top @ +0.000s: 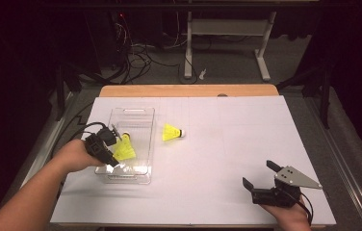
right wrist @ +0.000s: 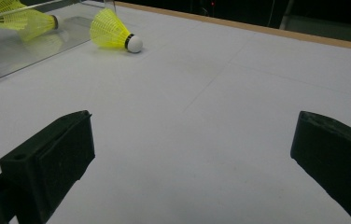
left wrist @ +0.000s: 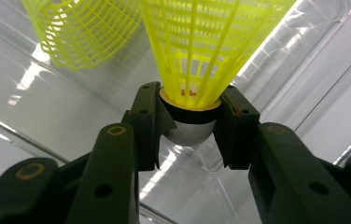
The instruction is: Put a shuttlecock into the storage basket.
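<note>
Two left fingers clamp a yellow shuttlecock's cork over the clear tray; my right gripper rests spread wide near the surface's near edge.

Left gripper fingers closed, forearm angled inward; right gripper fingers spread wide, low.

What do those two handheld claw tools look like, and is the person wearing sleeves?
Both are black two-jaw grippers: the left gripper trails a black cable, the right gripper carries a grey three-cornered plate with small holes. Both forearms are bare, no sleeves.
</note>
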Demonstrator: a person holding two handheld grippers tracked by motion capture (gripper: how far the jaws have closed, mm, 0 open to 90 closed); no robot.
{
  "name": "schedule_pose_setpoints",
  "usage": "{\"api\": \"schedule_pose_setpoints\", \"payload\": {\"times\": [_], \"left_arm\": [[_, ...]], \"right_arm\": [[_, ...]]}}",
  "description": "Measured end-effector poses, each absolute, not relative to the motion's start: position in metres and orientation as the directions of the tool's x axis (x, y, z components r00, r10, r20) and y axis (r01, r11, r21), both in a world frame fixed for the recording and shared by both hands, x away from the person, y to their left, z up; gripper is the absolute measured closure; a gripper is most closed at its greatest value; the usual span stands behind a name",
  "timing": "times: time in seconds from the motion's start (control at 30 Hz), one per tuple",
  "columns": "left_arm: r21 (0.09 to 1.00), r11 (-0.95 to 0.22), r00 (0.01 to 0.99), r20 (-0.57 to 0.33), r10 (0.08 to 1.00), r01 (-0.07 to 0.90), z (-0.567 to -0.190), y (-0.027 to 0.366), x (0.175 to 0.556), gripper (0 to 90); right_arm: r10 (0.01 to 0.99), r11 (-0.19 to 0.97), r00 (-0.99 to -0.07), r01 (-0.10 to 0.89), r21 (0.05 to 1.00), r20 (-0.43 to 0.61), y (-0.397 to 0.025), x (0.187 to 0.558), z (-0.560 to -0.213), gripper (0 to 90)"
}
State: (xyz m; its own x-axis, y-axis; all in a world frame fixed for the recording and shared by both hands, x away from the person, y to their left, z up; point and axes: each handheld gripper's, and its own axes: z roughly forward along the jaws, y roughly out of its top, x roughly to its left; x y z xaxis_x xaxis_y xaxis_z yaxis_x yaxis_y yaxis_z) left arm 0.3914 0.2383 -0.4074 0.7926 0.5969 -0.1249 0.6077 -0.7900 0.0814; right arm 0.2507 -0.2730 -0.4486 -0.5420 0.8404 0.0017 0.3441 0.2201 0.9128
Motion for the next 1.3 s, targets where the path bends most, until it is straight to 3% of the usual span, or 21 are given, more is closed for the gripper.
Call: {"api": "schedule_pose_setpoints", "payload": {"times": [0.97, 1.3], "left_arm": [[0.074, -0.784, 0.784, -0.157, 0.601, 0.616, -0.4072, 0.2399, 0.3905, 62.9], [0.108, -0.777, 0.784, -0.135, 0.606, 0.620, -0.4029, 0.2358, 0.3899, 42.9]], "right_arm": [[0.841, 0.192, -0.540, 0.359, 0.913, 0.036, -0.2757, 0.2515, -0.4503, 0.2], [0.841, 0.192, -0.540, 0.361, 0.912, 0.037, -0.2755, 0.2519, -0.4506, 0.2]]}}
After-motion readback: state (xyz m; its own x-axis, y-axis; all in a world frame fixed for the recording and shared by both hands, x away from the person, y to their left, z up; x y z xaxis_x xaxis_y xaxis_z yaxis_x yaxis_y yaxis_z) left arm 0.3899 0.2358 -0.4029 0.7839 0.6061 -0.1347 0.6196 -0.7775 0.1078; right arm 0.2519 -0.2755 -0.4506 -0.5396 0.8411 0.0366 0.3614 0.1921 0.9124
